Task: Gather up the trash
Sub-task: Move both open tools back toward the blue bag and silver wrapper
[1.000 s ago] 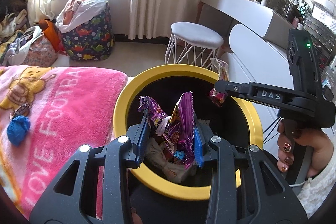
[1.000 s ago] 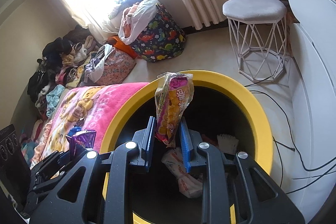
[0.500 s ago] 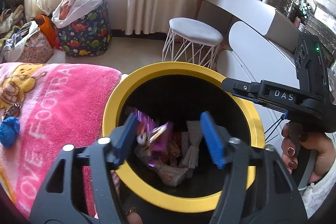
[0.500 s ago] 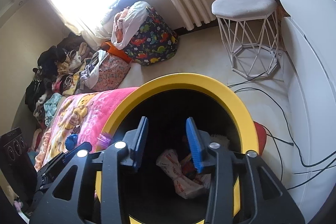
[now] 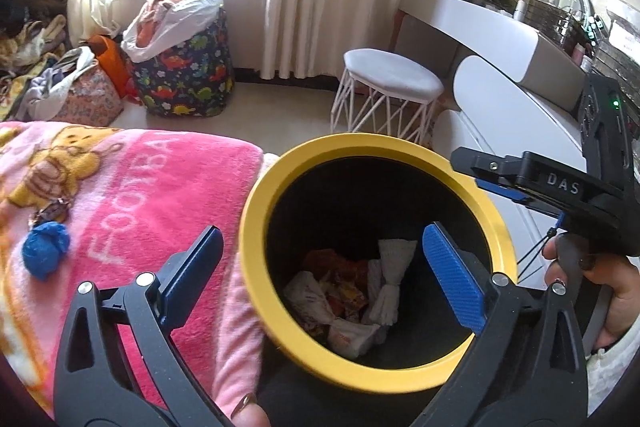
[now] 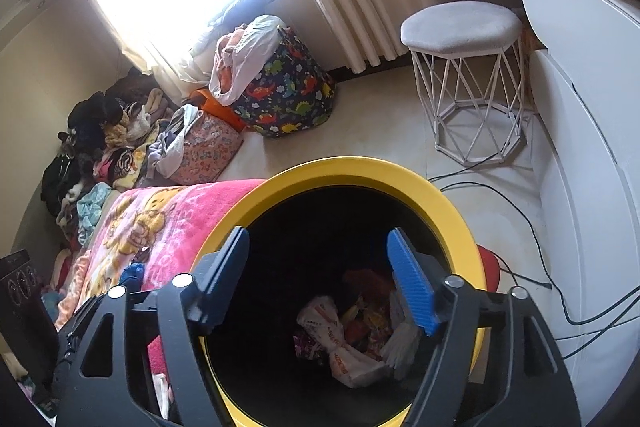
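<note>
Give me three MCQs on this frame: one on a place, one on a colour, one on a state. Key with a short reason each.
1. Where does the small blue crumpled ball lie?
A. on the pink fleece blanket
B. inside the bin
C. on the white wire-legged stool

2. What colour is the rim of the round black trash bin?
A. red
B. yellow
C. white

3. What state is the left gripper in?
A. shut on a wrapper
B. shut, empty
C. open, empty

Key: 1 A, the ball rests on the blanket, left of the bin. 2 B, a yellow ring tops the black wall. 3 C, its jaws have just been opening and stand wide with nothing between them; the snack wrappers lie at the bin's bottom.
</note>
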A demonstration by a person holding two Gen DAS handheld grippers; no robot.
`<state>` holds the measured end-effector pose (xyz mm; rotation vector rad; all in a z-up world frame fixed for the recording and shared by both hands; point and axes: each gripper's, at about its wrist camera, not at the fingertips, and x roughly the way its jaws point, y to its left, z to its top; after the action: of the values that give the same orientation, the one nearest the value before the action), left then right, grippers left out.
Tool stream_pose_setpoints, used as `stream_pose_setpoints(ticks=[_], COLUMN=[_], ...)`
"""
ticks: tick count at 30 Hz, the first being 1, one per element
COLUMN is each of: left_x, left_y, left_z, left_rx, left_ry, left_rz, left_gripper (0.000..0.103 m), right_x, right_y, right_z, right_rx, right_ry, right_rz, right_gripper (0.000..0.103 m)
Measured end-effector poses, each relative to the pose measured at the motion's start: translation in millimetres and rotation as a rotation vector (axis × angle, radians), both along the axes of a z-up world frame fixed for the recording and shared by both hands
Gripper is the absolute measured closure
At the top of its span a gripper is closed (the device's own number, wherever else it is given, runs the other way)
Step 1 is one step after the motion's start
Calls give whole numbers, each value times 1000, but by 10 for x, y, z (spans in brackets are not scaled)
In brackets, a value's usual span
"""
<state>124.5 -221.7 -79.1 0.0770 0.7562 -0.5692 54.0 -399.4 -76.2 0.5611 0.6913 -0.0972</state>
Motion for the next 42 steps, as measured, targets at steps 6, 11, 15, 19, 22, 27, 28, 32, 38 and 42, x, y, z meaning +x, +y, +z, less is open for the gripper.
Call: stream_pose_setpoints(ticks=[6,11,15,19,22,27,28,32,38,42], left_x=[-11,5,27,53,86,141,158,235,352,443], left_y=[175,321,445,583,709,926,990,1204,1528,1752], left_z=[45,82,115,152,176,203,208,211,215,221], left_rx=[-2,-10,-21,-28,-34,-46,-48,-57,-66,-68], left_ry=[-17,-24,-31,-42,-48,-56,-59,-61,-64,-68], left_rz=[39,69,95,127,153,193,206,251,317,357], left_gripper=[11,11,11,11,11,11,11,11,11,11], right_x=[13,38,67,107,141,234,259,335,523,651], right_y=[120,274,391,557,670,902,961,1177,1594,1849], right_z=[63,123,161,197,213,227,232,235,225,220], right_rx=[-30,-43,-63,-77,-84,-95,-98,-107,-122,-135], right_ry=[-22,-44,-58,-69,-72,-67,-67,-61,-46,-47], right_rz=[23,47,72,106,128,179,190,237,320,379], right_gripper=[29,29,26,26,26,26,26,26,26,26])
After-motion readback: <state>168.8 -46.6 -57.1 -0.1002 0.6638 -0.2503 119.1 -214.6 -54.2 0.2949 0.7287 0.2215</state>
